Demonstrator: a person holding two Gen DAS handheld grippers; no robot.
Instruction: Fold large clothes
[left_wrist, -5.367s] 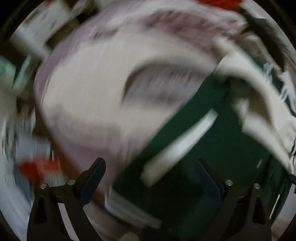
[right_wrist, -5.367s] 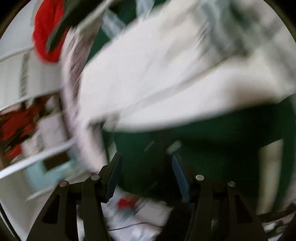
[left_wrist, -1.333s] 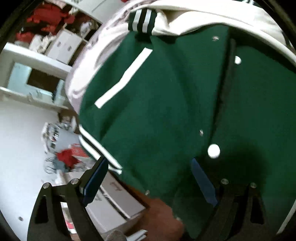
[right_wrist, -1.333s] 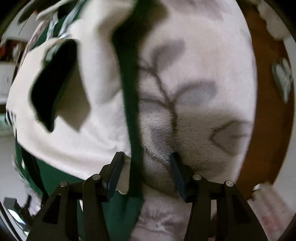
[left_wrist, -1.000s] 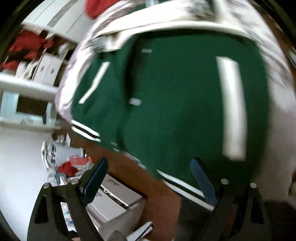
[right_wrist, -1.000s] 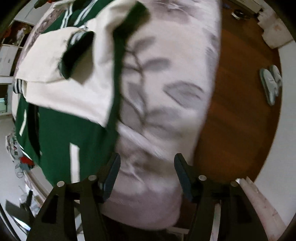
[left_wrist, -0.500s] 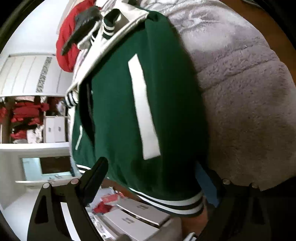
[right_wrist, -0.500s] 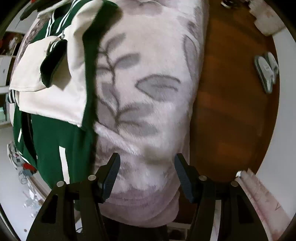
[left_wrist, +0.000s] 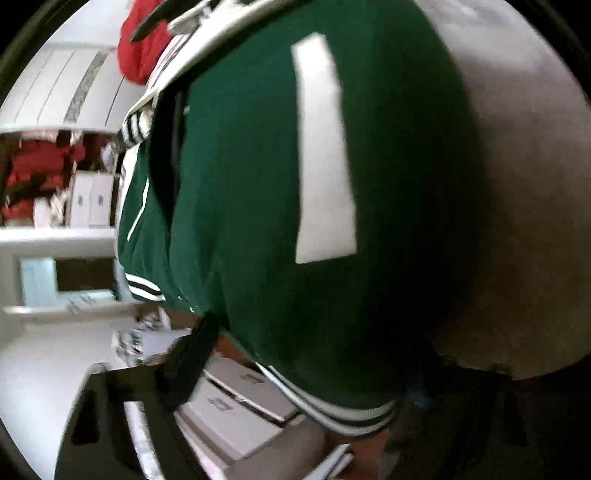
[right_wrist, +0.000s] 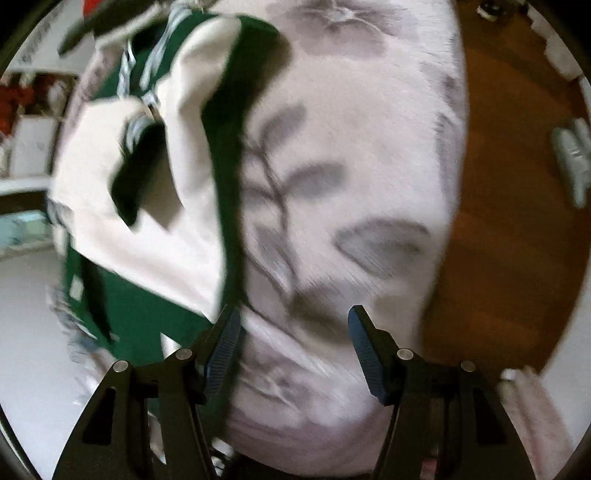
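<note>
A green varsity jacket (left_wrist: 258, 184) with cream sleeves and striped hem lies on a fuzzy leaf-patterned blanket (right_wrist: 351, 166). In the left wrist view its green body with a white pocket strip (left_wrist: 321, 147) fills the frame. My left gripper (left_wrist: 295, 369) is open, its jaws wide on either side of the striped hem (left_wrist: 343, 413), its right finger mostly hidden in shadow. In the right wrist view the jacket (right_wrist: 129, 314) lies left with a cream sleeve (right_wrist: 155, 221) folded over it. My right gripper (right_wrist: 293, 343) is open and empty above the blanket beside the jacket's edge.
White boxes (left_wrist: 236, 406) lie on the floor below the hem. Shelves with red items (left_wrist: 37, 177) stand at the left. A red garment (left_wrist: 147, 40) lies at the far end. Wooden floor (right_wrist: 517, 221) and grey slippers (right_wrist: 572, 155) are at the right.
My left gripper has moved closer to the jacket's hem, which now fills more of the view. My right gripper has shifted slightly over the blanket, still open.
</note>
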